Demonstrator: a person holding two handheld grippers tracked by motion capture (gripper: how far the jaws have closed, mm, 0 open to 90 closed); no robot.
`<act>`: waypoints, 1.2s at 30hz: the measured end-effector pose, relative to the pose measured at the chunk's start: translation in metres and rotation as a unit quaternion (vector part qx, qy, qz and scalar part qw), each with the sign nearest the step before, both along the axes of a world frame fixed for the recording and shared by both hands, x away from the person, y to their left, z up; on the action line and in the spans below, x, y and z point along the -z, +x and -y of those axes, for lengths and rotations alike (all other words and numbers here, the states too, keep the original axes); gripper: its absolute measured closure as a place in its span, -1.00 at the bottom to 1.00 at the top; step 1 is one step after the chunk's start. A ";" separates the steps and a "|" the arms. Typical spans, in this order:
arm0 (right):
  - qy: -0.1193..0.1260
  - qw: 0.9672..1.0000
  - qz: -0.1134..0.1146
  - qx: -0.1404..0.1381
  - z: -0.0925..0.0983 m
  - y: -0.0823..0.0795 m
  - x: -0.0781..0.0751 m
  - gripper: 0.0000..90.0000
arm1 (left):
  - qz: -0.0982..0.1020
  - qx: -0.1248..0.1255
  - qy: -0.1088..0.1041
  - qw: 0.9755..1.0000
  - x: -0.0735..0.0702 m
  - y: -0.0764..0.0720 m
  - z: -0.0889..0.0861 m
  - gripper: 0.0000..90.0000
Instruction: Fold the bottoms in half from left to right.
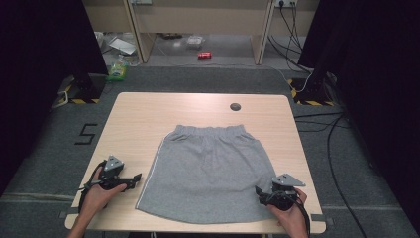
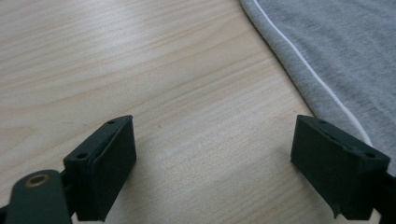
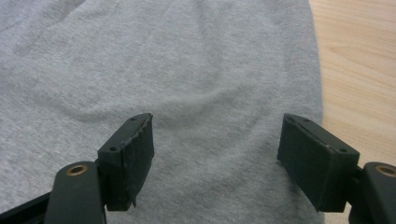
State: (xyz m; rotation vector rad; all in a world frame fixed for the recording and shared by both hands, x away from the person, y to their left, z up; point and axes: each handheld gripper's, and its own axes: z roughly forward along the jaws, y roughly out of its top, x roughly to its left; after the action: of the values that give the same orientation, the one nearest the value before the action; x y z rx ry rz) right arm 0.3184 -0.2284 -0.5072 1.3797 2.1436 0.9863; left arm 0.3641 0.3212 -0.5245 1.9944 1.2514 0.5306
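Observation:
A grey skirt (image 1: 210, 171) with an elastic waistband and a white side stripe lies flat on the wooden table (image 1: 143, 119), waistband at the far side. My left gripper (image 1: 134, 179) rests at the skirt's near left, jaws wide apart over bare wood, the white-striped hem edge (image 2: 322, 84) just right of them. My right gripper (image 1: 259, 193) sits at the skirt's near right corner. Its jaws stand open above the grey cloth (image 3: 187, 84), nothing pinched between them, with the cloth's edge and bare wood (image 3: 359, 70) to the right.
A small dark round grommet (image 1: 235, 106) sits in the table near its far edge. Beyond the table are a carpeted floor, cables (image 1: 322, 124) at the right, a red can (image 1: 204, 55) and a green item (image 1: 118, 69).

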 end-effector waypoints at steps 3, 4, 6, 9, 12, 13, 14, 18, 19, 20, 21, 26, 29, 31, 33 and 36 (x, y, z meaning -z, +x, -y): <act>0.000 1.000 0.001 -0.001 0.000 0.000 0.000 -0.39 | 0.000 0.000 -0.001 1.000 0.000 0.000 0.000 -0.71; 0.000 1.000 0.001 -0.001 0.000 0.000 0.000 -0.39 | 0.000 0.000 -0.001 1.000 0.000 0.000 0.000 -0.70; 0.000 1.000 0.002 -0.001 0.000 0.000 0.000 -0.39 | 0.000 -0.001 -0.002 1.000 0.000 0.000 0.000 -0.70; 0.001 1.000 0.003 -0.001 -0.001 0.000 -0.001 -0.39 | -0.001 -0.004 -0.002 1.000 0.000 0.002 -0.001 -0.69; 0.002 1.000 0.004 -0.001 -0.002 -0.001 -0.001 -0.39 | -0.001 -0.007 -0.009 1.000 0.000 0.003 -0.002 -0.67; 0.001 1.000 0.006 -0.002 -0.002 -0.001 -0.001 -0.39 | -0.001 -0.009 -0.019 1.000 -0.001 0.004 -0.003 -0.67; 0.001 1.000 0.006 -0.002 -0.002 -0.001 -0.001 -0.39 | -0.001 -0.009 -0.019 1.000 -0.001 0.004 -0.003 -0.66; 0.001 1.000 0.010 -0.008 -0.005 -0.001 -0.002 -0.39 | 0.001 -0.018 -0.040 0.999 -0.001 0.011 -0.003 -0.66; 0.001 1.000 0.011 -0.008 -0.005 -0.001 -0.002 -0.39 | 0.001 -0.017 -0.040 0.999 -0.002 0.012 -0.003 -0.66; 0.001 1.000 0.011 -0.009 -0.005 -0.002 -0.003 -0.39 | 0.003 -0.019 -0.045 0.999 -0.004 0.014 -0.003 -0.65; 0.003 1.000 0.009 -0.008 -0.006 -0.002 -0.003 -0.39 | 0.005 -0.021 -0.053 0.998 -0.006 0.016 -0.003 -0.65; 0.000 1.000 0.011 -0.014 -0.007 -0.001 -0.003 -0.39 | 0.009 -0.021 -0.092 0.995 -0.014 0.032 0.000 -0.65; 0.003 1.000 0.009 -0.013 -0.008 -0.002 -0.003 -0.39 | 0.006 -0.018 -0.103 0.994 -0.016 0.044 0.004 -0.65; 0.002 1.000 0.011 -0.015 -0.008 -0.002 -0.003 -0.39 | 0.004 -0.017 -0.109 0.994 -0.016 0.049 0.006 -0.65; 0.003 1.000 0.009 -0.012 -0.010 -0.002 -0.003 -0.39 | -0.003 -0.014 -0.123 0.992 -0.018 0.061 0.012 -0.65; 0.003 1.000 0.006 -0.014 -0.010 -0.003 -0.002 -0.39 | -0.004 -0.011 -0.125 0.992 -0.020 0.069 0.016 -0.65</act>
State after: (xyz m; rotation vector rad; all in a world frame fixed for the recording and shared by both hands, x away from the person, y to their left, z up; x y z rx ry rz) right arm 0.3158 -0.2180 -0.5048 1.3456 2.1582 1.0094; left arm 0.4328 0.3054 -0.5049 1.7767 1.2793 0.3568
